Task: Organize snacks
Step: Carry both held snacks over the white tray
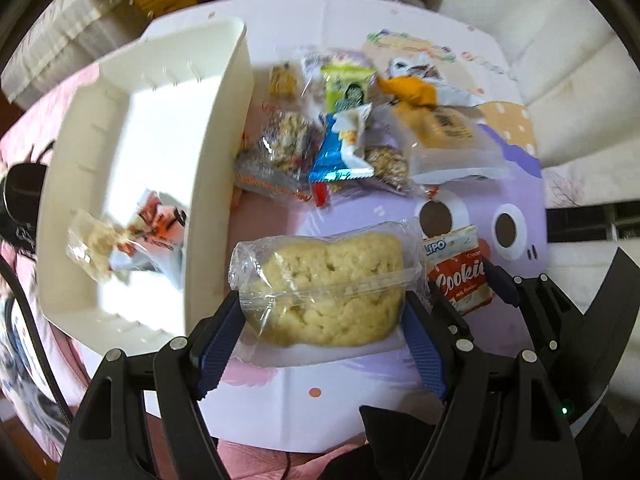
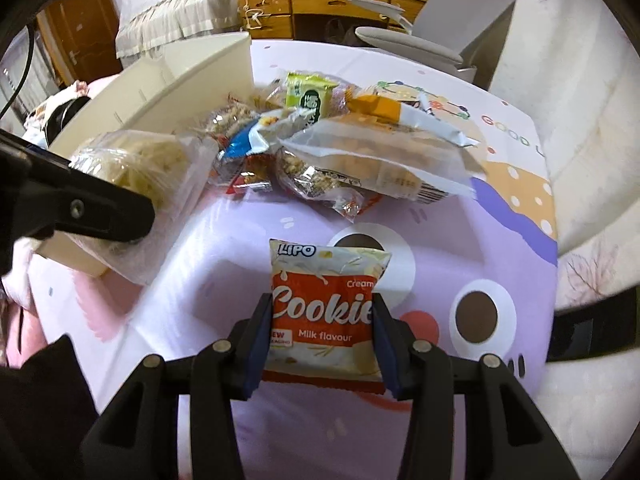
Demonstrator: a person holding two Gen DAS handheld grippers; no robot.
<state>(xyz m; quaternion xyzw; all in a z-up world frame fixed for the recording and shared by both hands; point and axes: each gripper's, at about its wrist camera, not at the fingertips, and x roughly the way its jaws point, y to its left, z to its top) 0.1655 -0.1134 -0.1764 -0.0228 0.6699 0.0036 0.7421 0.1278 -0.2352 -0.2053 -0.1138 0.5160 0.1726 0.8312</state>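
My left gripper (image 1: 324, 308) is shut on a pale puffed rice cake in a clear wrapper (image 1: 326, 284), held above the table beside the white bin (image 1: 216, 184). The same rice cake (image 2: 136, 164) shows at the left of the right wrist view, with the left gripper's black finger in front of it. My right gripper (image 2: 322, 312) is shut on a red and white Lipo cookie packet (image 2: 324, 308), its blue pads (image 2: 262, 328) pressing both sides. That cookie packet (image 1: 456, 268) also shows at the right of the left wrist view. In the bin lie two wrapped snacks (image 1: 132, 240).
A heap of several wrapped snacks (image 1: 344, 120) lies behind on the purple and pink cartoon tablecloth (image 2: 500, 264). The white bin (image 2: 176, 80) stands at the table's left. A grey chair (image 2: 440, 28) and a wooden desk (image 2: 320, 0) are beyond the far edge.
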